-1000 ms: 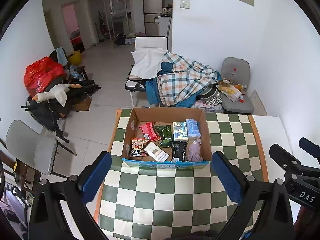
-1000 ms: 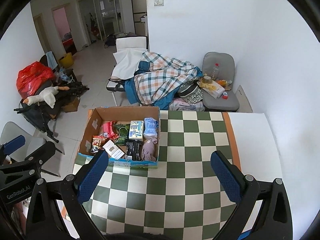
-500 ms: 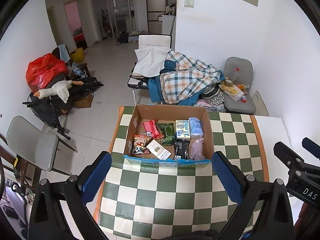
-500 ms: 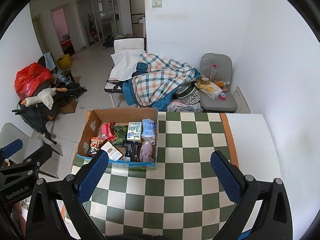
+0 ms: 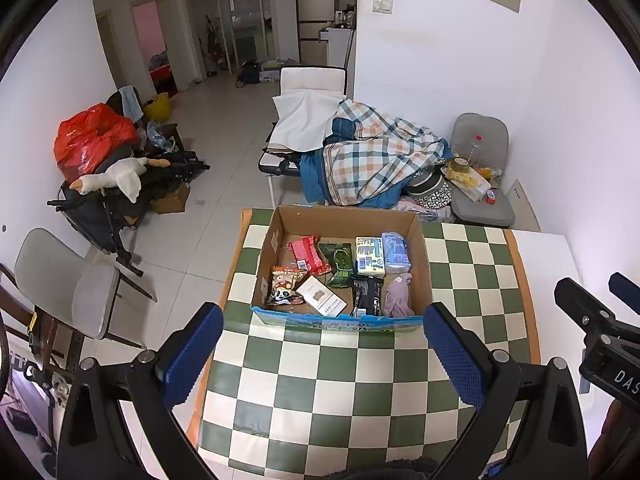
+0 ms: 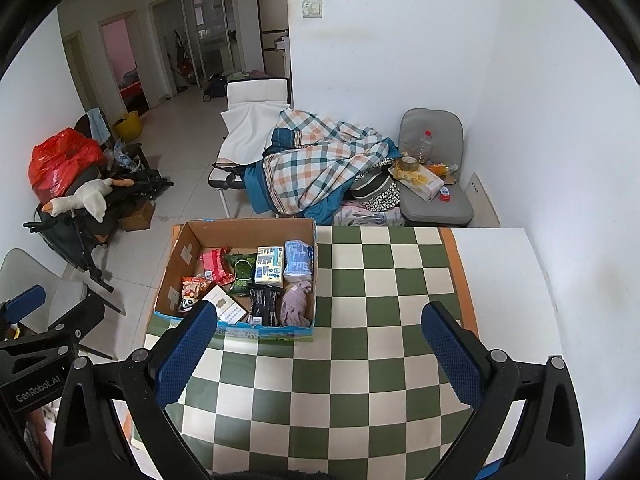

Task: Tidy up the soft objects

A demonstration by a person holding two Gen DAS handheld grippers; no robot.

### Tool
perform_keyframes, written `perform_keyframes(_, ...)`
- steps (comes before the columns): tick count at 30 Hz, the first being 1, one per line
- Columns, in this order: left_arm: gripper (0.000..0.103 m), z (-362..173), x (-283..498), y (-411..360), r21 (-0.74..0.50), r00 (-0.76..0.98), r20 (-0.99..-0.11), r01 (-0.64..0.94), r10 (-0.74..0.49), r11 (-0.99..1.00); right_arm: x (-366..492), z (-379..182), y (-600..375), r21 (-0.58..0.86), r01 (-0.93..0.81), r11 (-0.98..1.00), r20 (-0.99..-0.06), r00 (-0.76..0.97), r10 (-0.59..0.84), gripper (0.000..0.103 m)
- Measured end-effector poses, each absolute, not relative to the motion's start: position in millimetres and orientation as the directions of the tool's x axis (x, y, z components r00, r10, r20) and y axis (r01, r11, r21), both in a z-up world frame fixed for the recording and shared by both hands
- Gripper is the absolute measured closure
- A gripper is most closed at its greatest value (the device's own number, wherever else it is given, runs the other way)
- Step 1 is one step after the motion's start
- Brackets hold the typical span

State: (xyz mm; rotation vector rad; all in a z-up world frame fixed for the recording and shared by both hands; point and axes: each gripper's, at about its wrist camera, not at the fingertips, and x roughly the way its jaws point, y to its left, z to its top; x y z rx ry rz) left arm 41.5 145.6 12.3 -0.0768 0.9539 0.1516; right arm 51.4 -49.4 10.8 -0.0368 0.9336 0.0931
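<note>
An open cardboard box (image 5: 344, 216) (image 6: 244, 229) stands on the green-and-white checkered table (image 5: 352, 392) (image 6: 360, 380). Inside lie a red snack packet (image 5: 308, 255), a green packet (image 5: 340, 262), tissue packs (image 5: 370, 255) (image 5: 395, 252), a black packet (image 5: 366, 290), a panda snack bag (image 5: 284, 286), a white card box (image 5: 322, 295) and a crumpled mauve cloth (image 5: 398, 300) (image 6: 295, 305). My left gripper (image 5: 322, 354) hovers open above the table, just before the box. My right gripper (image 6: 320, 350) is open too, right of the box, with nothing between its fingers.
Beyond the table stand a chair heaped with a plaid blanket (image 5: 376, 160), a grey chair with a bottle and clutter (image 5: 476, 176), a folded stroller with a plush goose (image 5: 116, 176) and a grey chair (image 5: 68, 288) at left. A white wall runs along the right.
Both grippers have risen and drawn back a little, so the box looks smaller and further off. Nothing was grasped and the box contents lie as before.
</note>
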Motion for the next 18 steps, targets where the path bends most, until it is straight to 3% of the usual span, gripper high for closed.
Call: perform_keyframes(18, 0.000, 5.0, 29.0, 159.8, 0.001, 0.561, -0.821, -0.179, 0.102, 0.984, 54.8, 13.4, -46.1, 0.011, -0.095, 0.995, -0.806, 0.588, 0.065, 0.000)
